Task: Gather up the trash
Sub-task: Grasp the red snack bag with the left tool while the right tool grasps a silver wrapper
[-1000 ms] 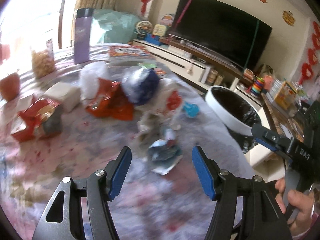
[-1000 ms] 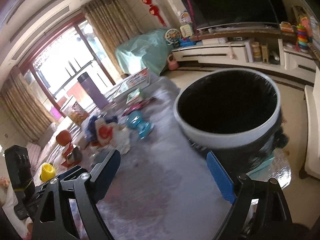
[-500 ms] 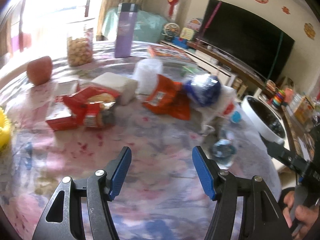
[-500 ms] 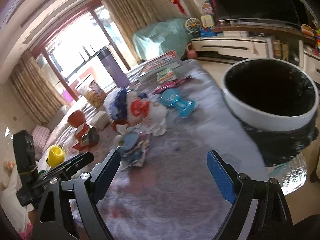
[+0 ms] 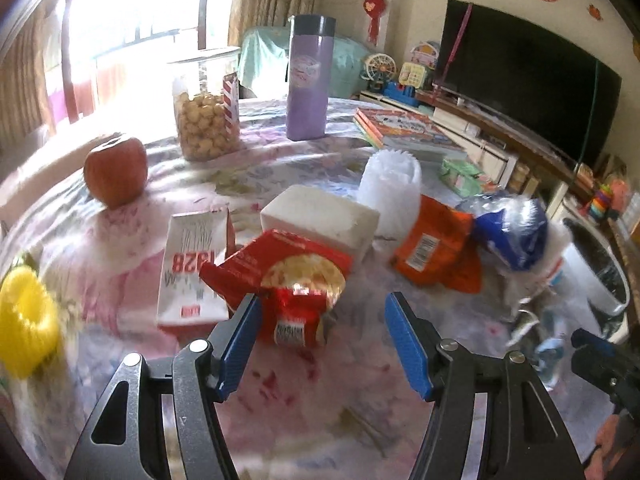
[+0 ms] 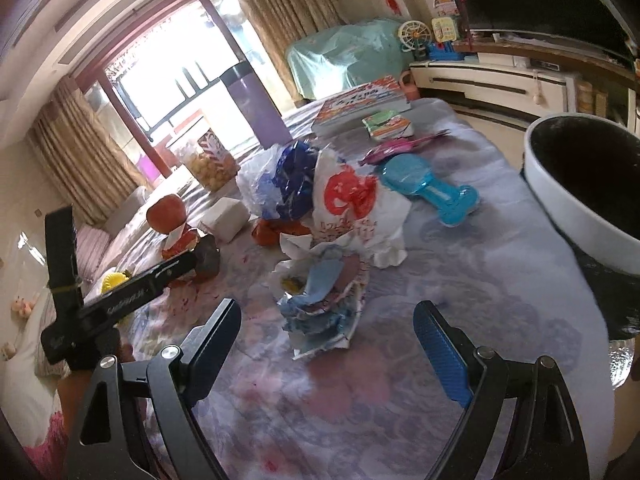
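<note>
My left gripper (image 5: 320,340) is open and empty, just in front of a red snack packet (image 5: 292,284) on the flowered tablecloth. Behind it lie an orange wrapper (image 5: 436,248), a blue-and-clear plastic bag (image 5: 512,232) and a white box (image 5: 320,216). My right gripper (image 6: 328,348) is open and empty, just short of a crumpled blue-and-white wrapper (image 6: 320,300). A white plastic bag with red print (image 6: 352,208) lies behind that wrapper. The white bin with a black liner (image 6: 580,200) stands at the table's right edge and also shows in the left wrist view (image 5: 600,276).
An apple (image 5: 116,168), a jar of snacks (image 5: 206,112), a purple flask (image 5: 306,80), books (image 5: 404,128) and a white-red carton (image 5: 196,268) stand on the table. A yellow ring (image 5: 24,320) lies at the left. A blue plastic toy (image 6: 432,188) lies near the bin.
Both grippers swung left, away from the bin. The left moved from the crumpled wrapper to the red snack packet; the right now faces the crumpled wrapper. Both stayed open.
</note>
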